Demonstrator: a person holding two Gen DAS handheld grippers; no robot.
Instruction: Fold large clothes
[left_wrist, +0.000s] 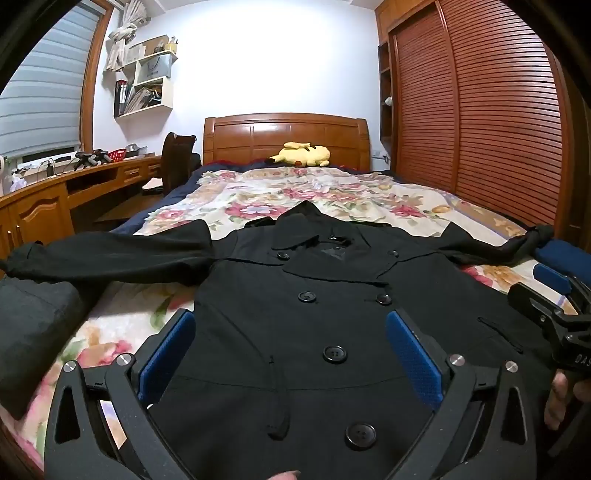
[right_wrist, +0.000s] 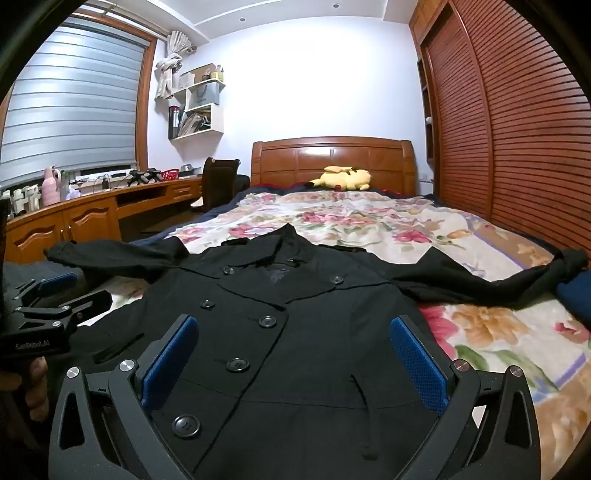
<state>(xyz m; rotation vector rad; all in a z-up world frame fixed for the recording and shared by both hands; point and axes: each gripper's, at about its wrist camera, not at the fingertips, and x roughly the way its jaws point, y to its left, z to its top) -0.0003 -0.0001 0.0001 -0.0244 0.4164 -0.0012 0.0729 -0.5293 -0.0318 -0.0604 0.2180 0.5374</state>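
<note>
A black double-breasted coat (left_wrist: 332, 295) lies face up and buttoned on the floral bedspread (left_wrist: 258, 195), collar toward the headboard, both sleeves spread out sideways. It also shows in the right wrist view (right_wrist: 295, 314). My left gripper (left_wrist: 291, 325) is open and empty, hovering over the coat's lower front. My right gripper (right_wrist: 291, 328) is open and empty, also above the lower front, a little to the right. Each gripper shows at the edge of the other's view: the right gripper (left_wrist: 554, 291), the left gripper (right_wrist: 62, 291).
A yellow plush toy (left_wrist: 301, 154) lies by the wooden headboard (left_wrist: 288, 133). A louvred wardrobe (left_wrist: 480, 110) runs along the bed's right side. A wooden desk (left_wrist: 74, 181) and chair (left_wrist: 177, 158) stand on the left. A dark cushion (left_wrist: 33, 325) sits at the near left.
</note>
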